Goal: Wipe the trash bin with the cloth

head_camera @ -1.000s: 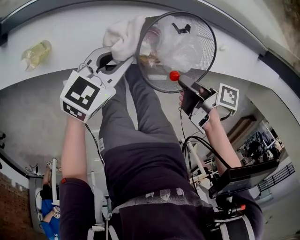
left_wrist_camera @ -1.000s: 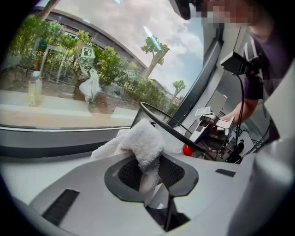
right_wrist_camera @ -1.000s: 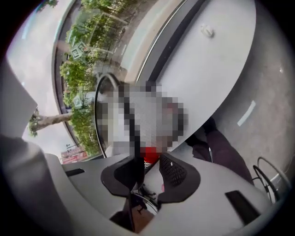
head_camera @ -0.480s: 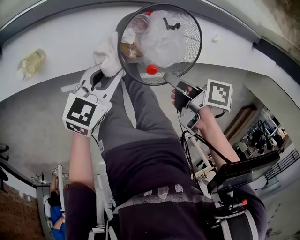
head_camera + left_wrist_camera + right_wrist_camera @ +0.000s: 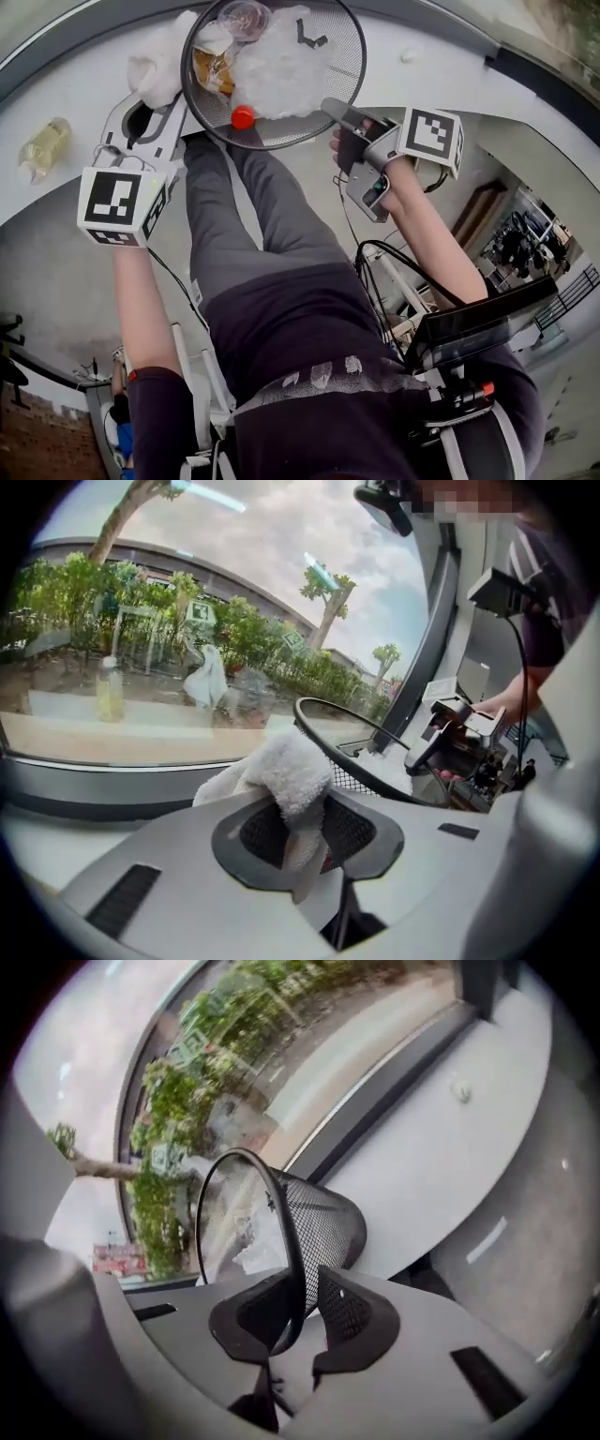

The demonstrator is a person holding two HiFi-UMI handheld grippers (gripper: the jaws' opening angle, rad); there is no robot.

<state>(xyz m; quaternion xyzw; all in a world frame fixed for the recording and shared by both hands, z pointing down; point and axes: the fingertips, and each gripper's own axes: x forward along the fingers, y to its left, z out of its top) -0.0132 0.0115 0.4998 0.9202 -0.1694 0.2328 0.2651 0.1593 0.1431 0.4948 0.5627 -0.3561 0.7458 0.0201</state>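
The black wire-mesh trash bin (image 5: 343, 81) lies tipped at the frame's top centre, mouth toward the camera, between both tools. The left tool (image 5: 161, 94), clamped on the white fluffy cloth (image 5: 157, 58), meets the rim's outer left. The right tool (image 5: 302, 1321) has just been closing and apparently pinches the lower-right rim.

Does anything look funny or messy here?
Yes. The bin to be wiped has rubbish inside: crumpled plastic and a red cap. A bottle sits outside it on the ledge.
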